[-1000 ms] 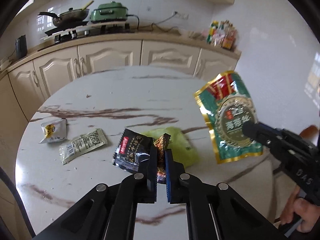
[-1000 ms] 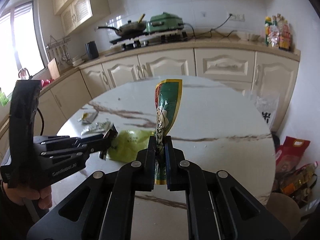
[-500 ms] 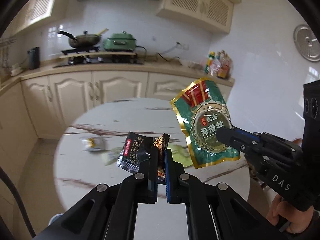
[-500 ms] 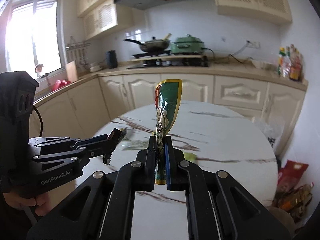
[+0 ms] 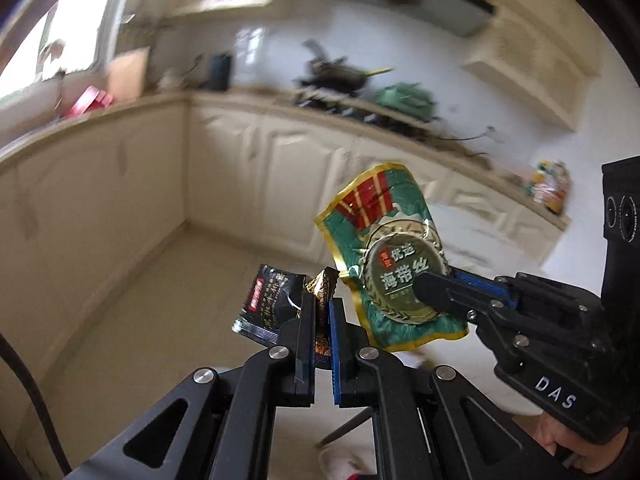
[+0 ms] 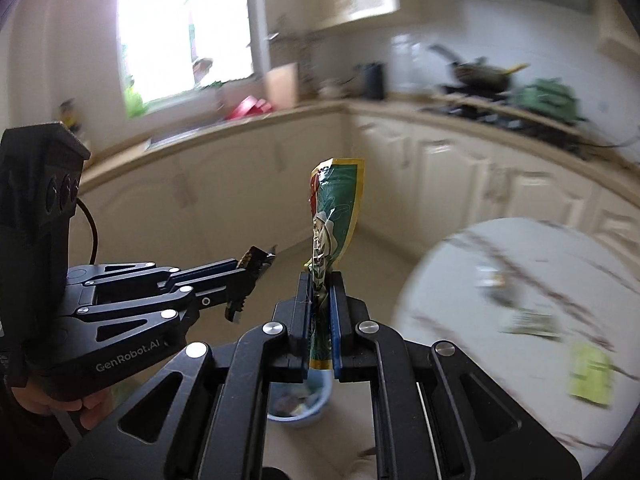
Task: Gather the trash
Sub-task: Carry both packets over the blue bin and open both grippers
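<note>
My left gripper (image 5: 321, 312) is shut on a black snack wrapper (image 5: 268, 308) with a gold crumpled part, held in the air above the kitchen floor. My right gripper (image 6: 320, 292) is shut on a green and gold seaweed packet (image 6: 336, 216). That packet also shows in the left wrist view (image 5: 392, 264), just right of the black wrapper. The left gripper shows in the right wrist view (image 6: 252, 268) at the left. A blue trash bin (image 6: 300, 400) with rubbish in it stands on the floor below my right gripper.
The round marble table (image 6: 460, 280) lies at the right, with a yellow-green wrapper (image 6: 592, 372) and other wrappers (image 6: 532, 324) on it. Cream cabinets (image 5: 248, 172) and a counter with a stove run along the back. The view is motion-blurred.
Both grippers have swung left, away from the table and out over the floor, each still holding its wrapper. The table has slid out of the left wrist view, and the bin has come into view.
</note>
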`<state>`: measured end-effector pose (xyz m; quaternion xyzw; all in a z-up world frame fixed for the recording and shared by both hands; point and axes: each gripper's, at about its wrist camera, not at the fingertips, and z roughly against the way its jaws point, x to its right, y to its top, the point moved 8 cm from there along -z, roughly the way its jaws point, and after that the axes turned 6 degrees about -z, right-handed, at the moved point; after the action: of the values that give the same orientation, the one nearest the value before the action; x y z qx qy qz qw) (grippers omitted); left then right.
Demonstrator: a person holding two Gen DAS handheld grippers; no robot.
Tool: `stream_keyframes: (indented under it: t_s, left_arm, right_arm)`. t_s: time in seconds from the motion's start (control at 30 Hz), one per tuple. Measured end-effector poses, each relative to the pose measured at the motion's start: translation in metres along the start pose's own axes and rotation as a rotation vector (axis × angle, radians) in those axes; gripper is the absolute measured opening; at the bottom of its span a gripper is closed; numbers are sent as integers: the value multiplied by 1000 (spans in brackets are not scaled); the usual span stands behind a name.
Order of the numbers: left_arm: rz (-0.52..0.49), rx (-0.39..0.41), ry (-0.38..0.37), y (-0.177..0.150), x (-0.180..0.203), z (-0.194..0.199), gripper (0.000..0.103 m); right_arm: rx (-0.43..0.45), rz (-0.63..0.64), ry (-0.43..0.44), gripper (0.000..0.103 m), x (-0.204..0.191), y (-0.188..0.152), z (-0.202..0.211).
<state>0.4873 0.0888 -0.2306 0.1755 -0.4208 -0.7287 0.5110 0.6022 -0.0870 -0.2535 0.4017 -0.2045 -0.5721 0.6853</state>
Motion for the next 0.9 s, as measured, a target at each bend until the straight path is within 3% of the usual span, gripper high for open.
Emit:
stream_keyframes:
  t_s: [0.23,0.47,0.6,0.73,0.8,0.87,0.9]
  left_arm:
    - [170,-220,34,-83,-114,-72,2]
    - [287,-442,9,-170,-179,-167,2]
    - [283,-527,26,-199,-212,-213,3]
    - [301,-559,58,-213,-239,-237,13]
    - [317,-581,92,-220,-254,-241,22]
    - [333,-576,115,-220,-264,-241,41]
    - [340,-572,120,-216,-263,-240,44]
  right_arm:
    - [-244,35,69,8,-39,-63,-147]
    - [-501,7,91,8,-29,-160,-276]
    - [-603,-12,98,8,-22,-208,-329]
    - [-662,-12,90,12,-8,-238,-362]
    - [-669,-32,86,20,-2,-244,-371]
    - [-667,-47,85,20,1,-246,-379]
    - [-672,-54,87,20,2,-248,-381]
